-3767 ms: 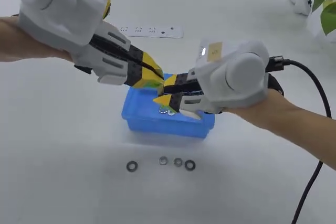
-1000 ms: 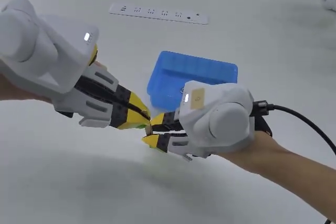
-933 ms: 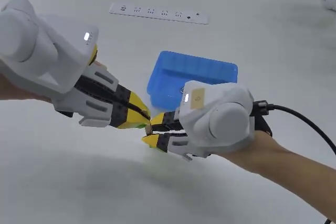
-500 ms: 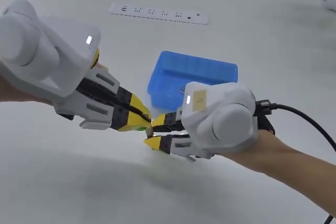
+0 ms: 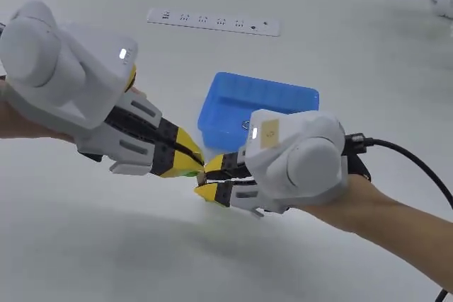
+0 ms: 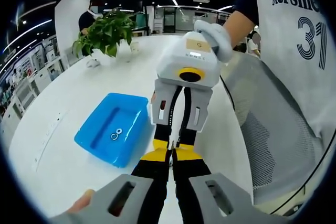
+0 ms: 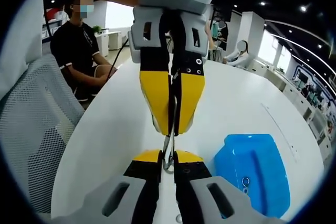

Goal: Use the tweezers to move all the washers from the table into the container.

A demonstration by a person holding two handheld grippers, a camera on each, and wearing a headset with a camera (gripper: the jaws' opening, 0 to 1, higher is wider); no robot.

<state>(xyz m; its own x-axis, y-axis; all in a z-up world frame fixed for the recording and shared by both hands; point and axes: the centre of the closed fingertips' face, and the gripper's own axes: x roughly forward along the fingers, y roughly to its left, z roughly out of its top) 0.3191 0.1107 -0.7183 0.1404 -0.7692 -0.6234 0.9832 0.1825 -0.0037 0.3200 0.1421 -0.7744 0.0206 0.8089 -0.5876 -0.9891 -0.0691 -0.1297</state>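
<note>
Thin metal tweezers (image 7: 168,148) run between the two grippers, which meet tip to tip. The left gripper (image 5: 197,165) comes in from the left with its yellow jaws closed on the tweezers. Opposite it, the right gripper (image 5: 204,187) pinches the tweezers' other end. Both hover over the white table just in front of the blue container (image 5: 258,104). Two washers (image 6: 116,134) lie inside the container (image 6: 113,127), also seen in the right gripper view as washers (image 7: 245,183). The table under the grippers is hidden in the head view.
A white power strip (image 5: 212,21) lies on the table beyond the container. A potted plant (image 6: 105,32) stands at the far end of the table. A mesh chair (image 6: 262,129) is beside the table, and a seated person (image 7: 84,45) is behind it.
Since 3.8 s ago the joined grippers have come off the container to its near left side. Over the last second they barely moved, only edging slightly right.
</note>
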